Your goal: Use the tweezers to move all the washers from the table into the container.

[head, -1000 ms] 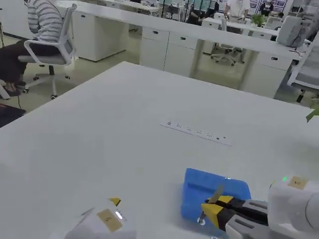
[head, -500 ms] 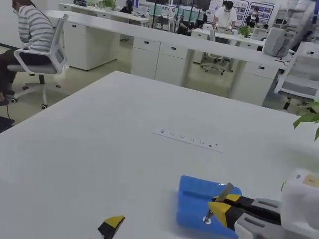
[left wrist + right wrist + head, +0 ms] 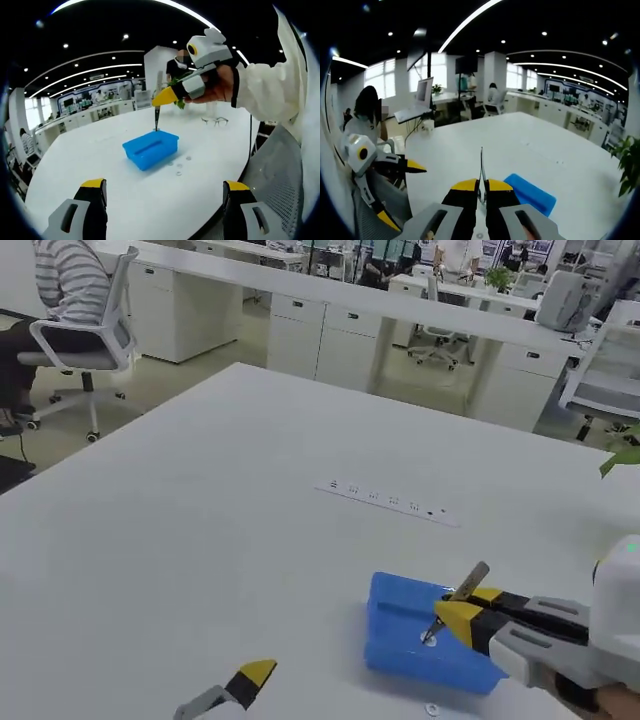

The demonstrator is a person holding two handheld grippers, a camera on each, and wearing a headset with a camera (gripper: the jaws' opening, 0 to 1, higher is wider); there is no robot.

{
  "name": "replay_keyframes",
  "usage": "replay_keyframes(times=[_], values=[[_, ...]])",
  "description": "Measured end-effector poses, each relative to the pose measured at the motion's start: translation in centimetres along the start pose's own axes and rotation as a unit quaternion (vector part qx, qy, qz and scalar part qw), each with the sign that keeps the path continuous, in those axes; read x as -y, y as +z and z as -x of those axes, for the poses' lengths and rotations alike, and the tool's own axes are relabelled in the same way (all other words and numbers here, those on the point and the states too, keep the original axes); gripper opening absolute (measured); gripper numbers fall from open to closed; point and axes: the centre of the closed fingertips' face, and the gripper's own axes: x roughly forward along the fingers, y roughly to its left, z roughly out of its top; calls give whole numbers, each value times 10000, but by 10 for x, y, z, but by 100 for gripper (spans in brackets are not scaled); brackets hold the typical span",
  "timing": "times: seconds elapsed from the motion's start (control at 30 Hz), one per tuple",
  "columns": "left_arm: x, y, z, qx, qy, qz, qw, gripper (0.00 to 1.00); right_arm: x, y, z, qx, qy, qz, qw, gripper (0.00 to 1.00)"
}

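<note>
Head view | I had right gripper (image 3: 462, 612) clamped on tweezers (image 3: 437, 628), tips over container (image 3: 395, 652) | left gripper (image 3: 164, 185) jaws wide | washers (image 3: 178, 173) on table (image 3: 200, 540), container's near side.

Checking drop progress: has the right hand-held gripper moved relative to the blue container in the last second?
Yes. The right hand-held gripper carried the tweezers tip from the near edge of the blue container to over its inside.

On my table (image 3: 200, 540) the container (image 3: 400, 652) sits toward the near edge. The socket strip (image 3: 390, 502) lies behind it at 12 o'clock, well apart. A washer (image 3: 432, 708) lies just beside it at 6 o'clock. The tweezers (image 3: 458, 602) point down over the container, perhaps reaching inside it.
</note>
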Motion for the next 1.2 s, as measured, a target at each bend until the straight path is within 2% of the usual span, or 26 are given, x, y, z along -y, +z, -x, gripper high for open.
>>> replay_keyframes(times=[0.43, 0.63, 0.93, 1.1, 1.2], values=[[-2, -2, -1, -4, 4, 37, 10000, 99, 8, 13, 3, 79, -18, 120, 9999, 1], [2, -6, -2, -137, -95, 58, 9998, 99, 13, 14, -3, 87, 4, 111, 9999, 1], [4, -11, -3, -281, -155, 51, 9995, 99, 28, 2, -21, 7, -38, 93, 9999, 1], [4, -10, -3, -247, -182, 139, 9994, 99, 37, -9, -35, -78, -119, 122, 9998, 1], [4, -11, -3, -281, -169, 129, 9994, 99, 40, -16, -44, -94, -94, -21, 9999, 1]])
